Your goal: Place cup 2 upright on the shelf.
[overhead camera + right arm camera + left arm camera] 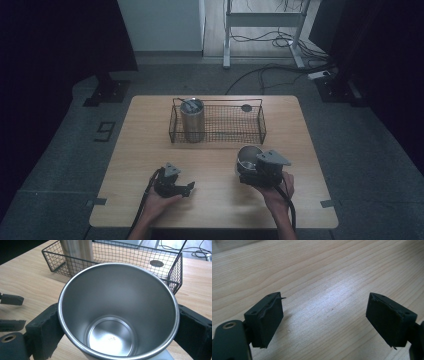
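Observation:
My right gripper is shut on an empty steel cup at the table's front right. In the right gripper view the cup has its open mouth toward the camera, and a black jaw presses on each side of it. My left gripper rests low at the front left, open, with only bare wood between its jaws. A wire basket stands at the back middle of the table. A second tall steel cup stands upright in its left end, with something lying on top.
A small dark round disc sits at the basket's far right corner; I cannot tell whether it lies in the basket. Bare wood separates the two grippers. Cables and desk legs lie on the floor beyond the table.

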`<state>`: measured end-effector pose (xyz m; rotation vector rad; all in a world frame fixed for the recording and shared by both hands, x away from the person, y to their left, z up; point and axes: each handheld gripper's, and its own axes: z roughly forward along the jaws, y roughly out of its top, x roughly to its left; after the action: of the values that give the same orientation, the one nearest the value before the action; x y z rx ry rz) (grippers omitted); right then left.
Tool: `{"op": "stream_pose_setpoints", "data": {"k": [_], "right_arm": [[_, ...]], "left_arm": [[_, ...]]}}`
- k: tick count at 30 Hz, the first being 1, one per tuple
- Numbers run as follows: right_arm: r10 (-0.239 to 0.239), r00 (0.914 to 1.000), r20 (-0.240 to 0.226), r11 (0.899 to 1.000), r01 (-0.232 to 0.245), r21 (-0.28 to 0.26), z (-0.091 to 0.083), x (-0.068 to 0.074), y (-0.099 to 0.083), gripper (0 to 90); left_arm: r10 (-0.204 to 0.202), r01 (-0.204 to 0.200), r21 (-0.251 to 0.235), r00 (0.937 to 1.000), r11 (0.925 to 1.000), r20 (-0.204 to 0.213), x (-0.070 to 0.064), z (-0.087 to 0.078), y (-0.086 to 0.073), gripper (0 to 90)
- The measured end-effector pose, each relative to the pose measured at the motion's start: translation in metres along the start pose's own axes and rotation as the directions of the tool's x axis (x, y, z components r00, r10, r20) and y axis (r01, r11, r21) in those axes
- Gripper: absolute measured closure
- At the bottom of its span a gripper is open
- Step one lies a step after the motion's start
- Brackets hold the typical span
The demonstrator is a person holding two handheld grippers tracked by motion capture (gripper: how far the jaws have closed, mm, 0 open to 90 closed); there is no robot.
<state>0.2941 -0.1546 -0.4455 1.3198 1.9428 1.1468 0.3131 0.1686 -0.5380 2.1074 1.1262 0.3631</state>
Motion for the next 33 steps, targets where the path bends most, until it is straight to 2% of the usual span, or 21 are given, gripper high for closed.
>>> {"op": "stream_pose_setpoints", "data": {"k": [13,19,33], "right_arm": [[0.013,0.9999,0.002,1.0,-0.013,-0.006,0.001,0.0,0.019,6.5],[0.003,1.0,0.004,1.0,-0.003,-0.017,0.001,0.001,0.028,6.5],[-0.011,0.9999,0.003,1.0,0.011,-0.021,0.01,0.0,0.047,6.5]], "left_arm": [[0.013,-0.013,-0.002,0.9999,0.9999,0.007,-0.003,-0.003,-0.002,14.5],[-0.002,0.002,-0.009,1.0,1.0,0.003,0.002,-0.005,-0.003,14.5],[0.001,-0.001,-0.008,1.0,1.0,-0.001,0.002,-0.005,-0.004,14.5]]}}
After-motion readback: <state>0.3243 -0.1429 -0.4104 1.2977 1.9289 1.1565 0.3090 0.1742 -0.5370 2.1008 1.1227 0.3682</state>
